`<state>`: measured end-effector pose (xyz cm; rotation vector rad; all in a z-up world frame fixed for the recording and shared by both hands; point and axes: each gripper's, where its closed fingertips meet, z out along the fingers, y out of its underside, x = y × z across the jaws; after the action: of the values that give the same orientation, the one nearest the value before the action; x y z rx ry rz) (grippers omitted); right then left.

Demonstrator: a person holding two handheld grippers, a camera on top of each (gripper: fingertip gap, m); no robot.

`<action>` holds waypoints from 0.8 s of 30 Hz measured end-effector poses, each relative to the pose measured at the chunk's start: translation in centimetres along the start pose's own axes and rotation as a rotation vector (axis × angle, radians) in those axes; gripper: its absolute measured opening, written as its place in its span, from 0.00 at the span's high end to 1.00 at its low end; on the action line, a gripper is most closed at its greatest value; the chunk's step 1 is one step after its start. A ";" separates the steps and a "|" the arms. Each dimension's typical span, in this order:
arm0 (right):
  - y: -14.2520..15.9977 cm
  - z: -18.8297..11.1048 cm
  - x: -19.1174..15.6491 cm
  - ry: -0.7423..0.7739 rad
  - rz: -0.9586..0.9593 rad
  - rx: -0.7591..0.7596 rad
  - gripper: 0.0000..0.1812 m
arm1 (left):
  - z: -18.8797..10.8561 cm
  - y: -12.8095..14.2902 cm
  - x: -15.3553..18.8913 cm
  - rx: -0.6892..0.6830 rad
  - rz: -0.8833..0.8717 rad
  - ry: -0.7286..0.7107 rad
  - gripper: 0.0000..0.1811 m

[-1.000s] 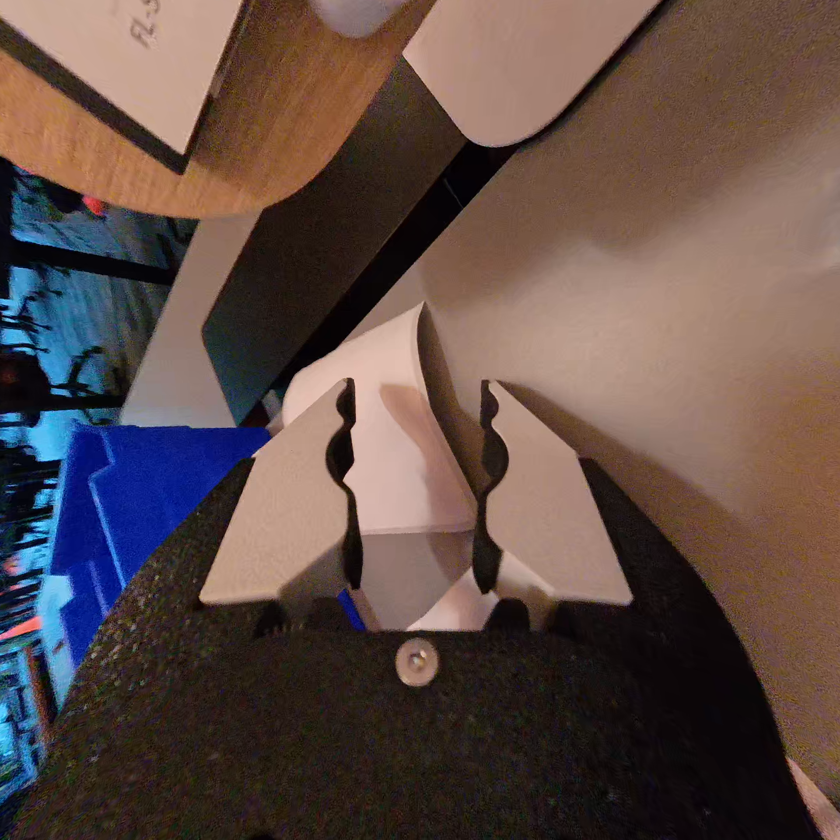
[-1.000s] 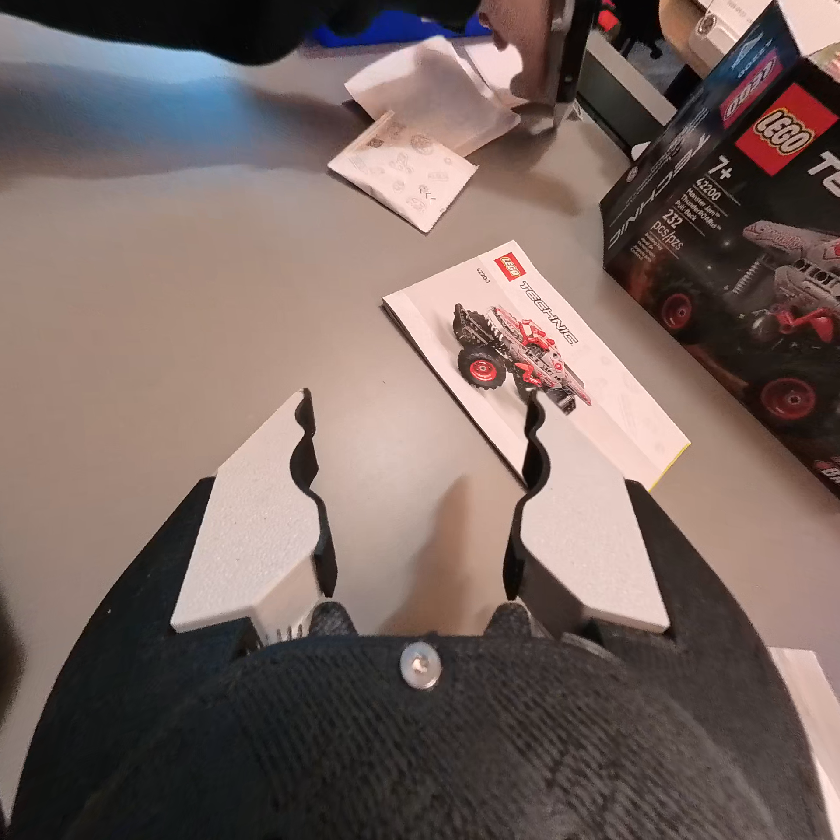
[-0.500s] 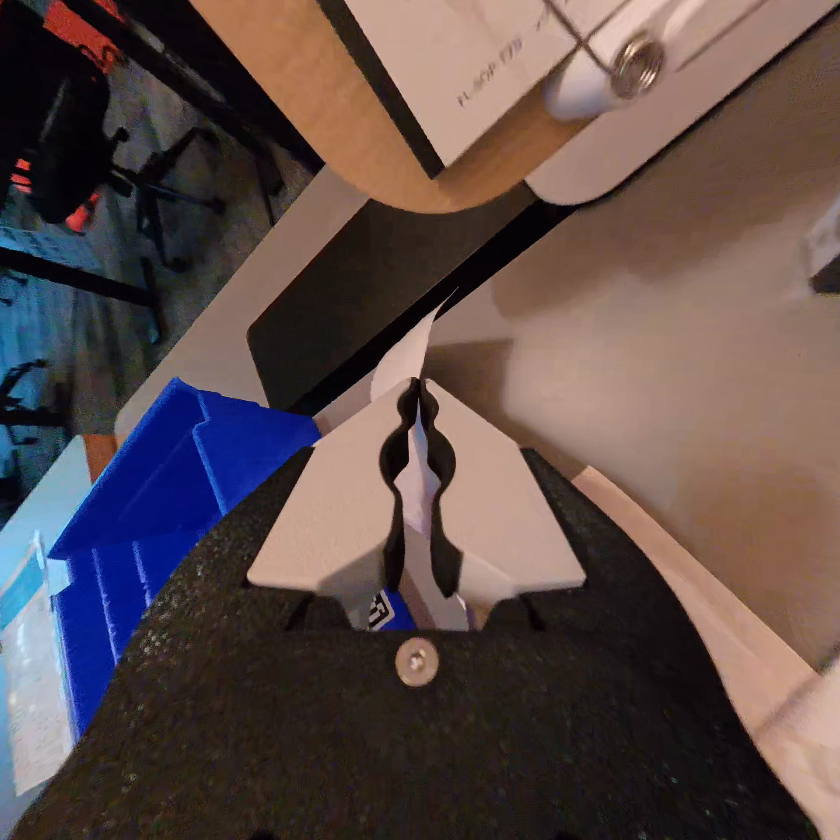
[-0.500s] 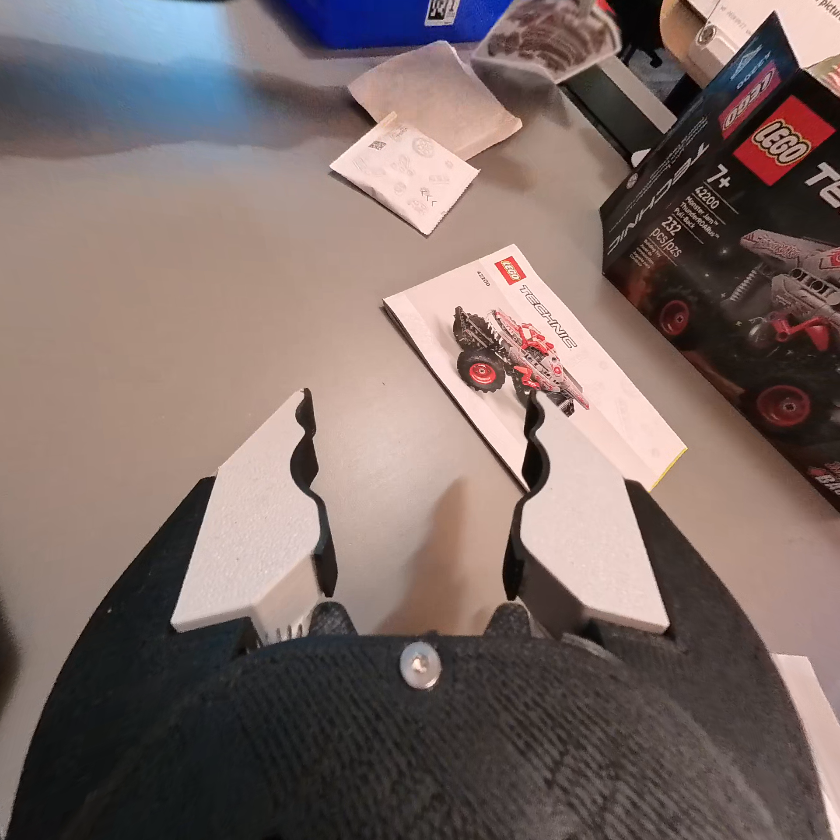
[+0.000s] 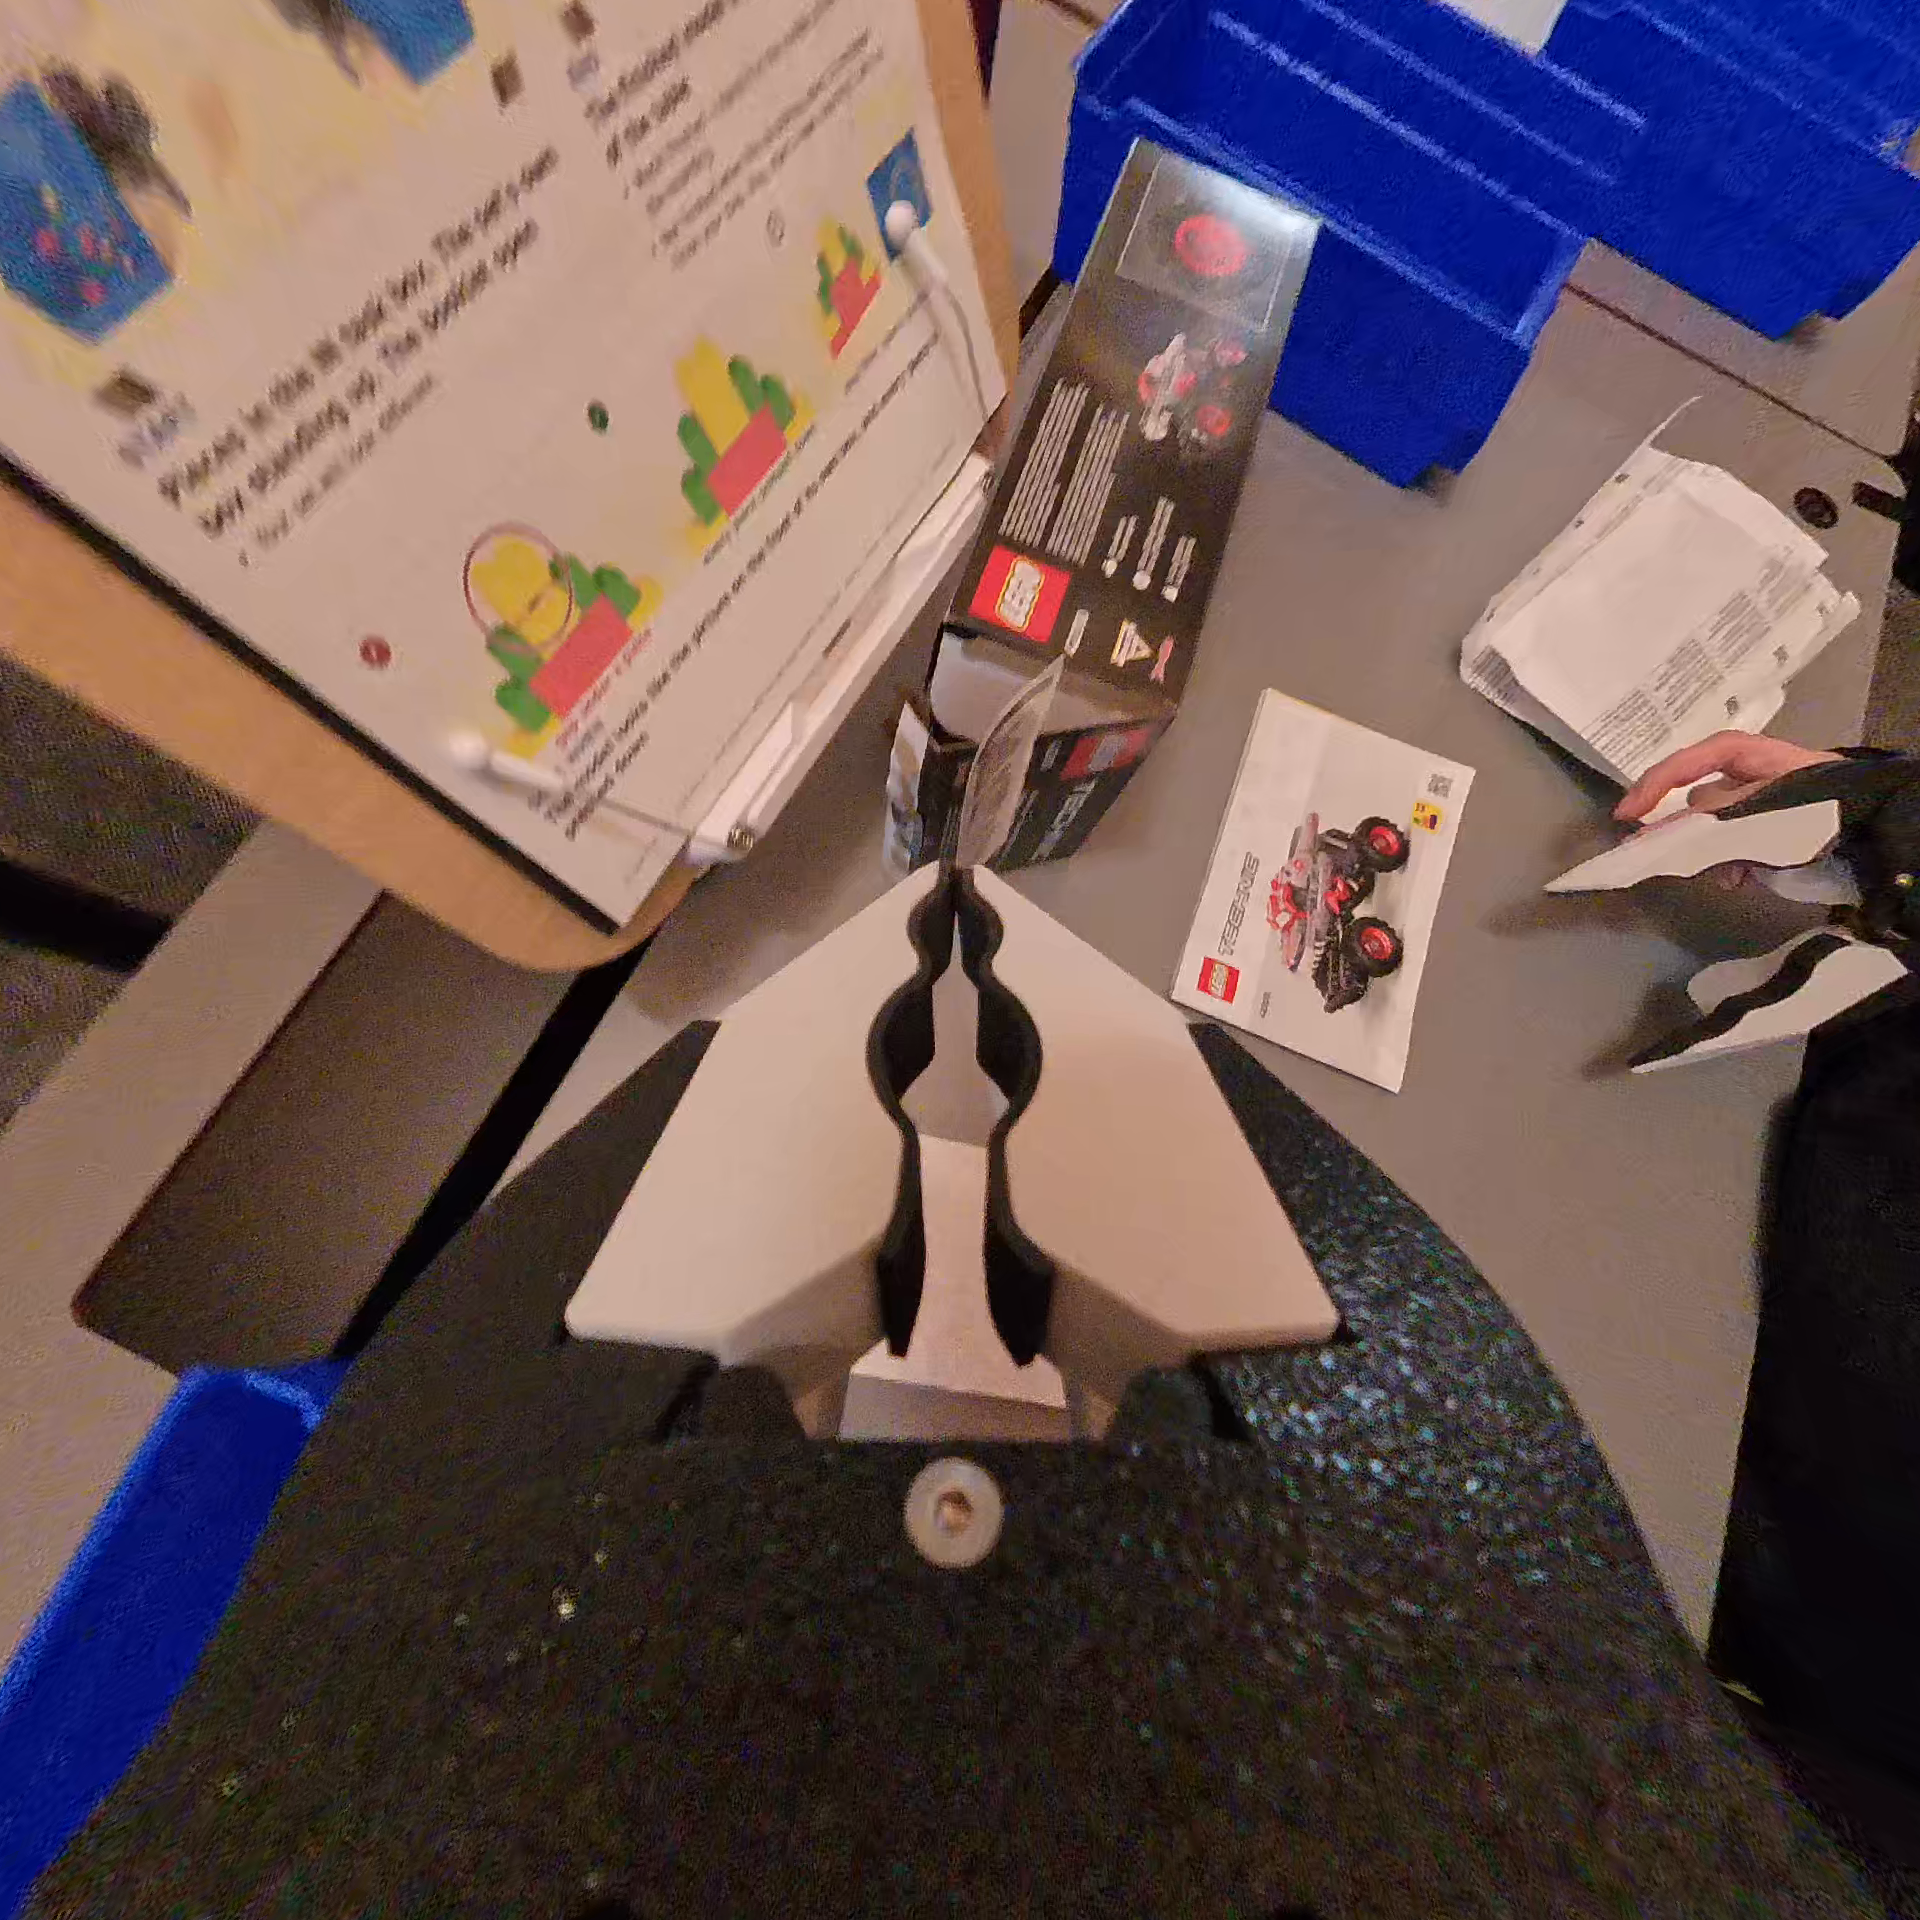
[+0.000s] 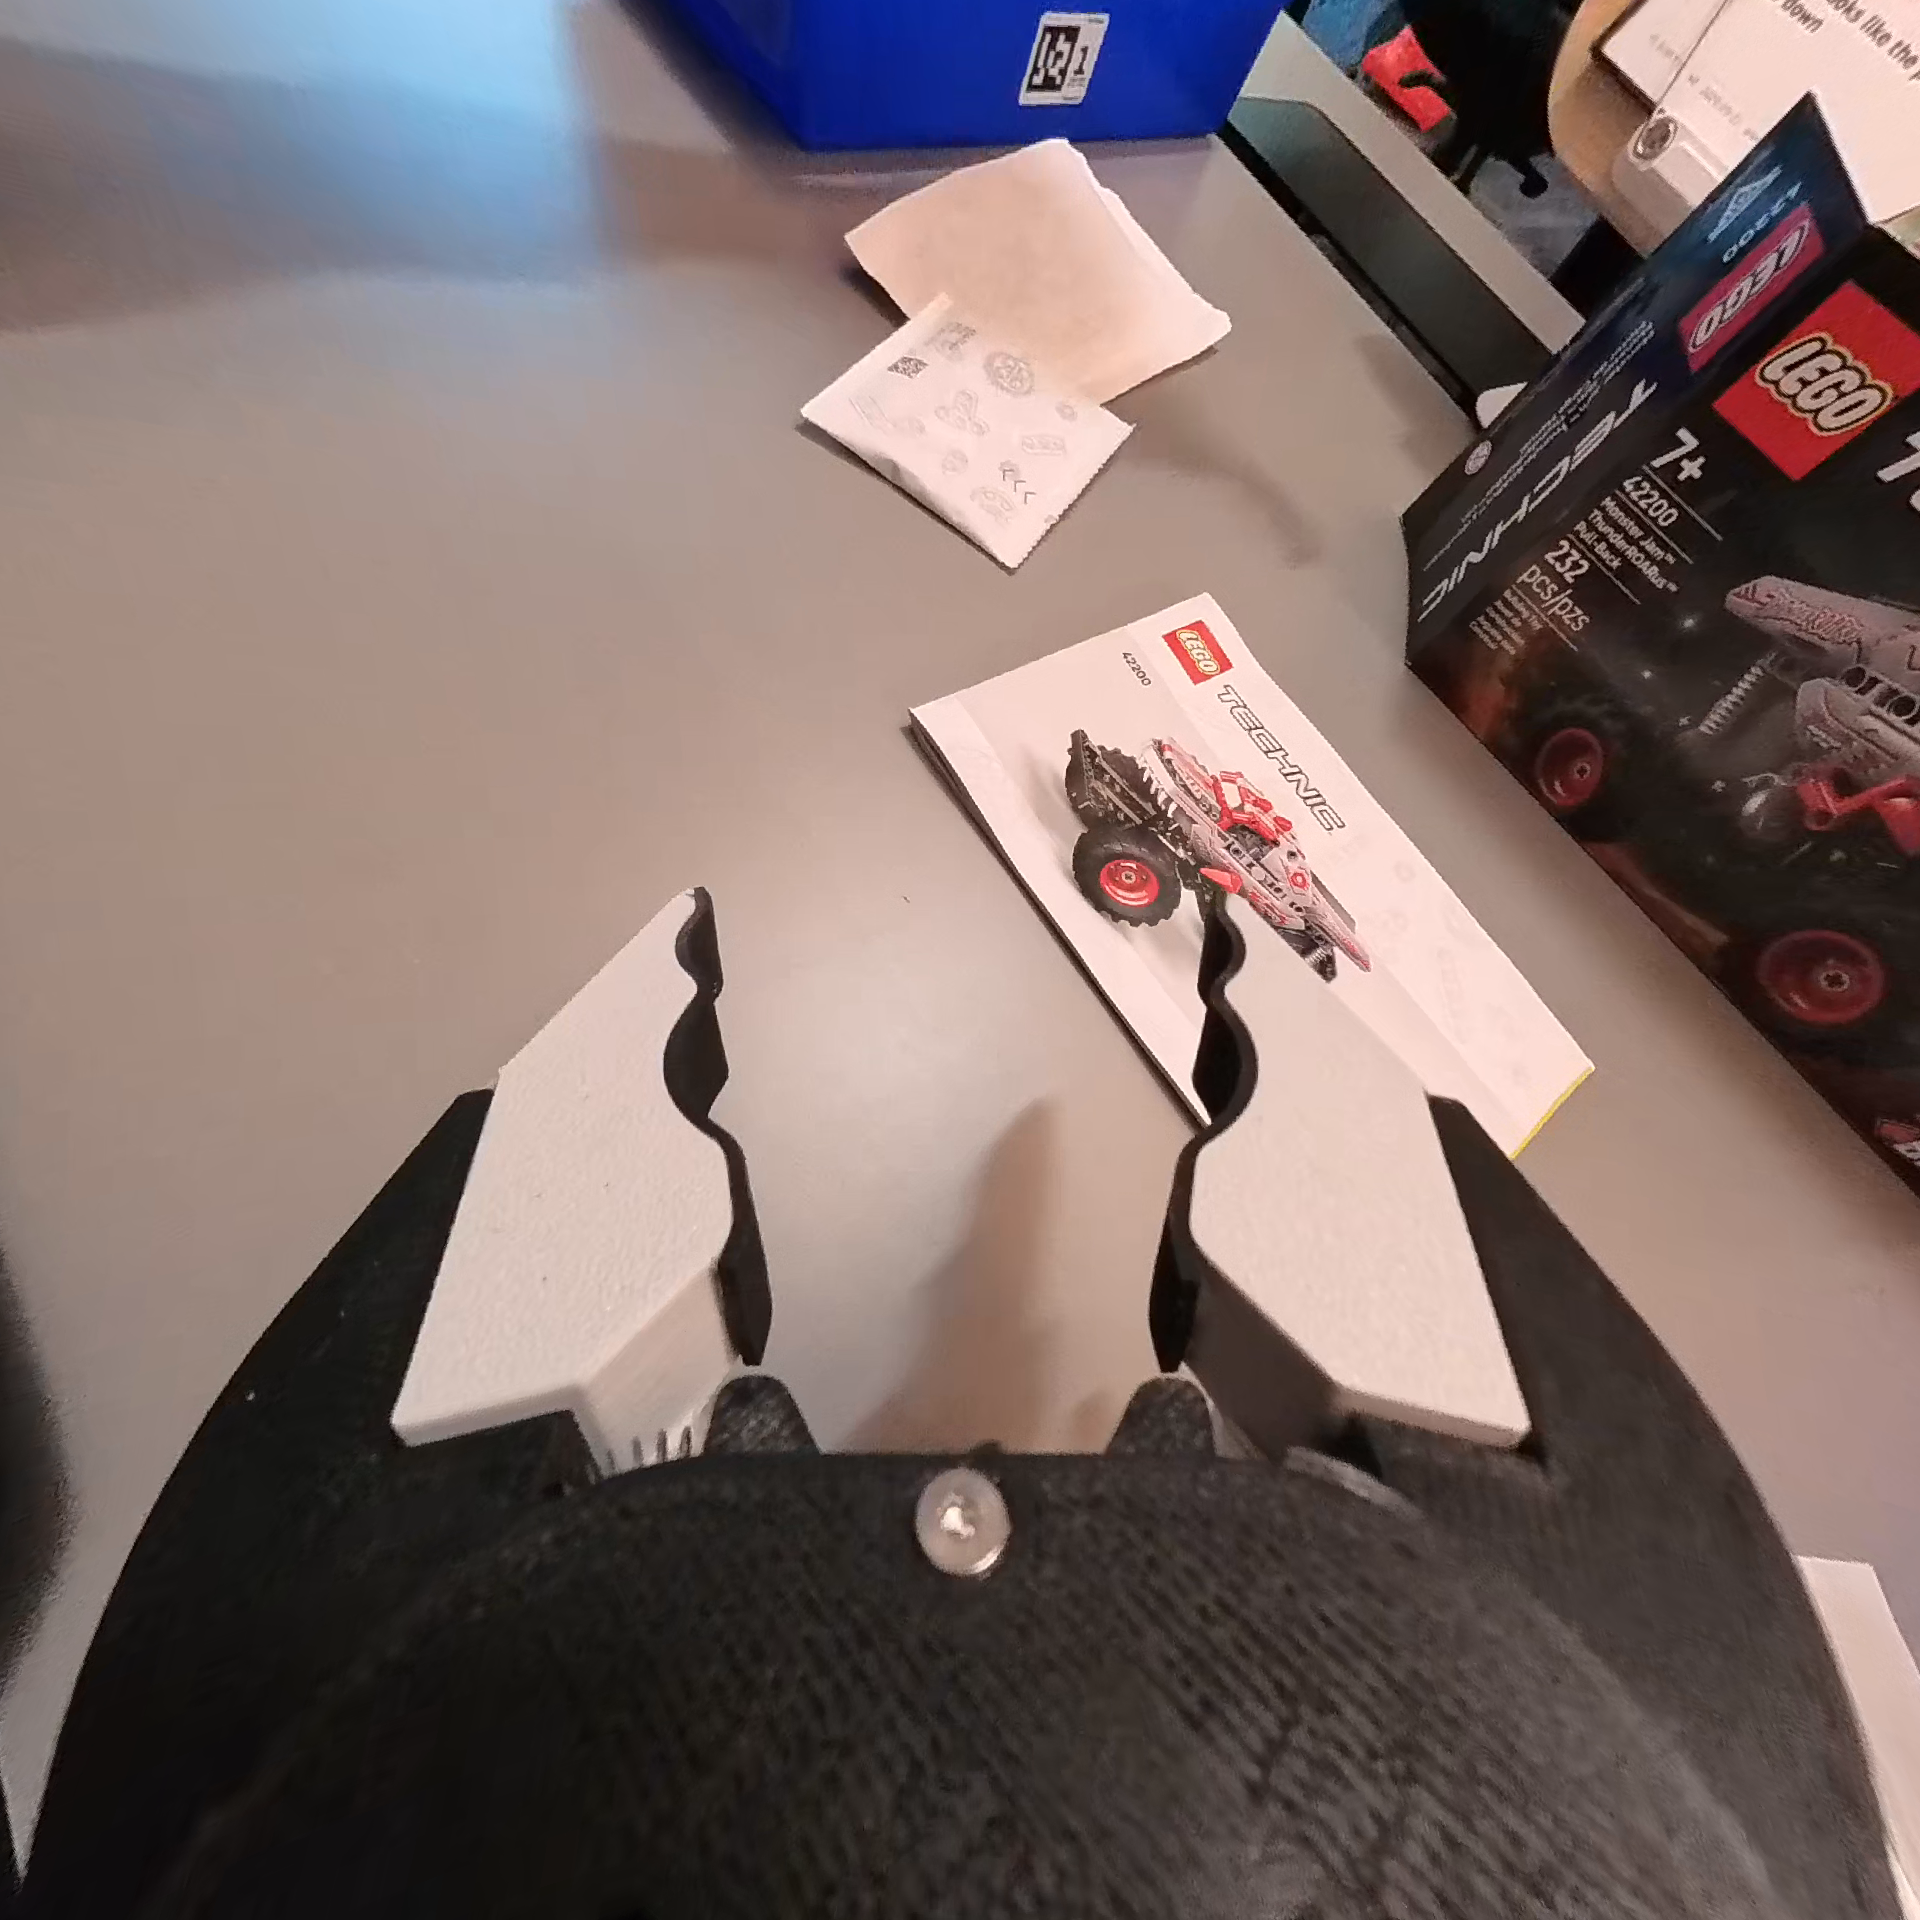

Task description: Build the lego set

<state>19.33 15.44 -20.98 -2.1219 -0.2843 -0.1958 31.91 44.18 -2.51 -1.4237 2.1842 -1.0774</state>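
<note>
My left gripper (image 5: 954, 883) is shut on a thin glossy sheet (image 5: 1003, 769), seen edge-on and sticking up from the fingertips, held above the table. The black lego box (image 5: 1122, 488) stands beyond it with an open end flap; it also shows in the right wrist view (image 6: 1704, 665). The instruction booklet (image 5: 1325, 894) lies flat on the grey table, also in the right wrist view (image 6: 1236, 862). My right gripper (image 6: 956, 914) is open and empty, low over the table just left of the booklet; it also shows in the left wrist view (image 5: 1714, 935).
Two white paper bags (image 6: 966, 436) lie beyond the booklet, seen as a pile in the left wrist view (image 5: 1652, 613). Blue bins (image 5: 1351, 208) stand at the table's back. A wooden board with a printed poster (image 5: 468, 364) stands left of the box. A hand (image 5: 1704, 769) holds the right gripper.
My left gripper closed on the thin sheet near the paper bags, lifted it off the table and swung round to face the box. The right gripper stayed put and open.
</note>
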 end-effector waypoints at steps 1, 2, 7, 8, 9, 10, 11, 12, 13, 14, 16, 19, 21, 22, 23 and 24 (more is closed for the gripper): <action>0.0 0.0 0.0 -0.001 0.000 0.000 0.50 | 0.3 -1.4 0.0 0.016 0.038 0.001 1.00; -0.1 0.0 0.0 -0.002 -0.001 0.001 0.50 | 0.7 -2.7 0.0 0.030 0.076 0.002 1.00; -0.1 -0.2 -0.1 -0.007 -0.001 0.003 0.50 | 3.6 -8.4 0.2 0.087 0.235 0.082 1.00; -0.1 -0.3 -0.2 -0.009 -0.001 0.005 0.50 | 4.4 -8.8 -0.3 0.065 0.264 0.081 1.00; -0.2 -0.3 -0.2 -0.010 -0.004 0.008 0.50 | 5.3 -9.0 -1.0 0.041 0.304 0.058 1.00; -0.2 -0.4 -0.2 -0.009 -0.005 0.009 0.50 | 6.3 -9.0 -1.7 0.007 0.348 0.037 1.00; -0.2 -0.3 -0.1 -0.010 -0.005 0.011 0.50 | 7.4 -8.6 -2.1 -0.028 0.403 0.038 1.00; -0.2 -0.2 -0.2 -0.016 -0.004 0.013 0.50 | 8.4 -8.5 -2.2 -0.044 0.459 0.047 1.00; -0.2 -0.1 -0.3 -0.022 -0.004 0.013 0.50 | 9.4 -8.4 -2.5 -0.053 0.496 0.050 1.00; -0.2 0.1 -0.3 -0.026 -0.004 0.013 0.50 | 10.1 -8.3 -2.7 -0.064 0.512 0.061 1.00; -0.3 0.3 -0.4 -0.039 -0.006 0.014 0.50 | 11.4 -8.1 -3.1 -0.080 0.525 0.092 1.00; -0.1 0.5 -0.4 -0.054 -0.005 0.013 0.50 | 12.5 -6.9 -4.6 -0.157 0.543 0.091 1.00; 0.2 0.7 -0.2 -0.061 0.007 0.008 0.50 | 12.9 -6.6 -5.7 -0.190 0.575 0.050 1.00; 0.3 0.8 -0.1 -0.064 0.010 0.007 0.50 | 13.0 -6.7 -5.8 -0.185 0.580 0.046 0.99; 0.4 0.8 0.0 -0.066 0.012 0.005 0.50 | 13.1 -6.9 -6.0 -0.174 0.586 0.033 0.99; 0.5 0.9 0.2 -0.064 0.013 0.002 0.50 | 13.3 -7.2 -6.3 -0.154 0.601 -0.001 0.98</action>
<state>19.67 16.00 -21.81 -2.1302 -0.3079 -0.1197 47.64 42.63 -6.83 -0.7189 2.4911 -0.6990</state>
